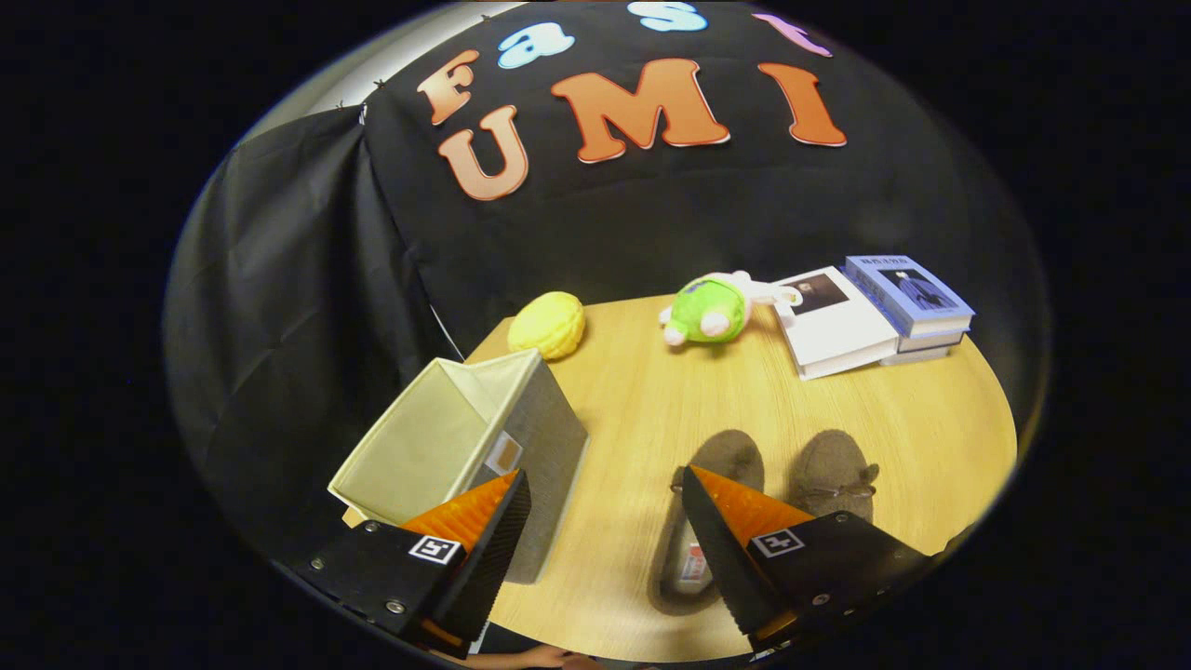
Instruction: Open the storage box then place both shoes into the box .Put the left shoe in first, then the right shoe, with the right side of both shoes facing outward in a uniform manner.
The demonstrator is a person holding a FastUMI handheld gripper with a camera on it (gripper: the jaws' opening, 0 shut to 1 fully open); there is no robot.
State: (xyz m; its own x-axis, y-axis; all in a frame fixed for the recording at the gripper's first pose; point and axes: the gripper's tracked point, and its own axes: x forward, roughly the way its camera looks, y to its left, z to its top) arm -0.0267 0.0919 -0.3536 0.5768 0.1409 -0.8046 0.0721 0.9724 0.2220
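I had the gripper [595,521] released, its fingers spread wide and holding nothing, hovering above the counter [633,409]. The storage box [465,447] stood just ahead of the left finger, already open, its mouth tipped up and away, and as far as I could see into it, it held nothing. The left slipper [707,465] lay just ahead of the right finger and partly under it, its long axis running roughly straight away from me, toe pointing forward. The right slipper [833,475] sat just beside it on the far side from the box, parallel to it. I judged the left slipper the next thing to take, being the nearer of the two. Well beyond them lay a yellow plush [547,324], a green plush toy [712,310] and a stack of books [870,312].
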